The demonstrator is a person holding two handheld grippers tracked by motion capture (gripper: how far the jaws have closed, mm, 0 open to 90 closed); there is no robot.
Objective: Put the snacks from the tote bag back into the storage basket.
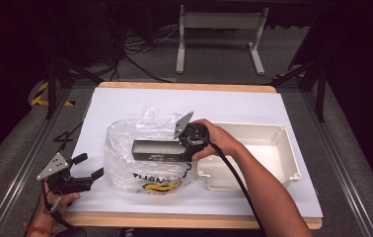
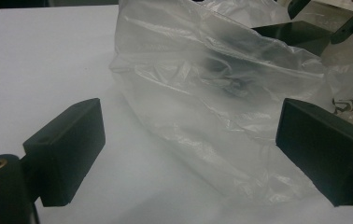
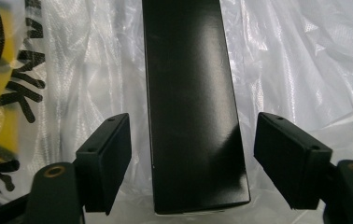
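A long black box [image 1: 157, 150] lies across the top of a crumpled clear plastic bag [image 1: 125, 148] with black and yellow print, in the middle of the table. My right gripper [image 1: 183, 147] is at the box's right end. In the right gripper view the box [image 3: 191, 70] runs between the jaws of my right gripper [image 3: 193, 126], with a gap on each side, so the pads do not press on it. My left gripper [image 1: 92, 166] stands open at the table's front left, just left of the bag. Its jaws [image 2: 188, 130] frame the bag [image 2: 202, 84], apart from it.
A white plastic tray [image 1: 273, 143] sits to the right of the bag, under my right forearm. A white sheet [image 1: 224, 106] covers the wooden table. Cables and a white table frame [image 1: 219, 29] lie on the floor beyond the far edge.
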